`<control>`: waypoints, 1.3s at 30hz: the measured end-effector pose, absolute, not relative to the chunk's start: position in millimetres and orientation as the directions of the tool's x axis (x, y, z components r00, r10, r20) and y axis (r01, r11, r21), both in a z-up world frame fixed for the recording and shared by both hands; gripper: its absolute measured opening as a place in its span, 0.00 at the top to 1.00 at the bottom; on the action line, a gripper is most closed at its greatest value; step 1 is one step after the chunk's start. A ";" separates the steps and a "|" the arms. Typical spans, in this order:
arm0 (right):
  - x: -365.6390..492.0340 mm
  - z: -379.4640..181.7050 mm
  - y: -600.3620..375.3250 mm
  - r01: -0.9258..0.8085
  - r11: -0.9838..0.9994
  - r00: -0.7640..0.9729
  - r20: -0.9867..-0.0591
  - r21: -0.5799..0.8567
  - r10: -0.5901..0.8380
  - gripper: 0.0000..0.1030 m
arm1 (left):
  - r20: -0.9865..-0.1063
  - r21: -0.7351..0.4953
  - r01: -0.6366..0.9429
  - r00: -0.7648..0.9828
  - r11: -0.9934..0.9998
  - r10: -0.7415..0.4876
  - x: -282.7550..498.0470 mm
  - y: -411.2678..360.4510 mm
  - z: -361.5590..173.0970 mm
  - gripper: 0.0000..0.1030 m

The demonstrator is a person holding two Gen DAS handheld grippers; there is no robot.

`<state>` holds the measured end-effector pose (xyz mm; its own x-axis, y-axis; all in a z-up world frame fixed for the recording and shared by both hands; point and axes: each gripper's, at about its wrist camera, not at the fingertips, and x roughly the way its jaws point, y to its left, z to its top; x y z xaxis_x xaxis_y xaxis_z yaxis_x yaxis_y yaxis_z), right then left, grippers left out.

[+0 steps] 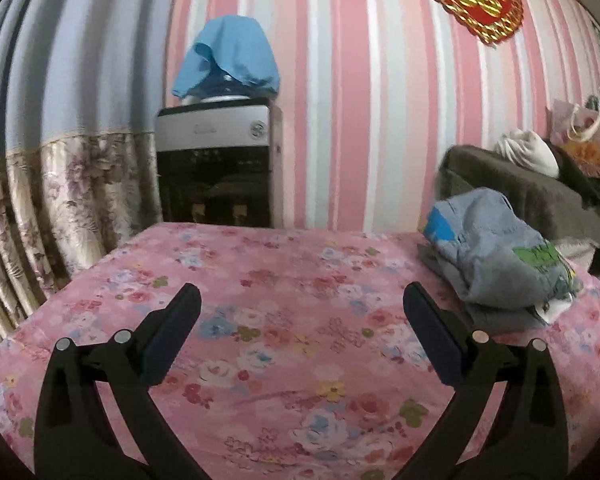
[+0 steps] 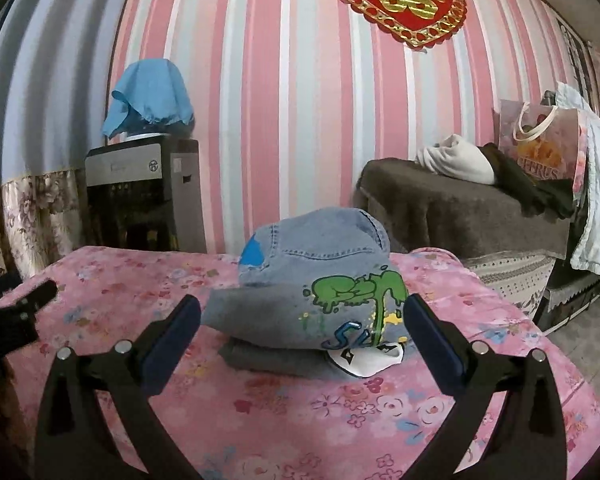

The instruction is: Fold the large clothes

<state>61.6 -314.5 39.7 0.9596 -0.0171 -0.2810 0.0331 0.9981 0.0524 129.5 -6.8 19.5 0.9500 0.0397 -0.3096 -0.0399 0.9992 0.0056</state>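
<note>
One folded denim garment [image 2: 316, 280], soft and rounded with a green cartoon print, sits atop one flat grey folded garment [image 2: 268, 356] on the worktop's pink floral cover [image 2: 400, 412]. The right gripper [image 2: 302, 312] is spread wide, empty, just before the stack. The left gripper [image 1: 302, 312], also spread and empty, hangs over bare cover.

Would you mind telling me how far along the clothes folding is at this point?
Done, it seems: the denim garment lies folded on top of a folded grey garment, stacked on the pink floral sheet. In hand: nothing; the left claw and right claw are both open and empty. Left: no unfolded clothes show on the sheet, so perhaps only fetching another item.
</note>
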 end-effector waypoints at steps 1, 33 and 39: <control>61.6 39.7 -314.2 0.033 0.998 0.960 -0.281 0.051 -0.018 0.02 | -0.298 0.004 -0.042 0.954 0.999 0.041 127.7 -6.0 20.6 0.03; 69.1 33.2 -310.1 0.024 0.999 0.950 -0.311 0.033 -0.013 0.02 | -0.343 0.018 -0.016 0.939 1.000 0.022 130.8 -13.3 22.2 0.03; 69.3 32.4 -310.5 0.026 0.999 0.952 -0.307 0.032 -0.015 0.02 | -0.322 -0.016 -0.001 0.947 1.000 -0.004 127.3 -10.0 24.7 0.03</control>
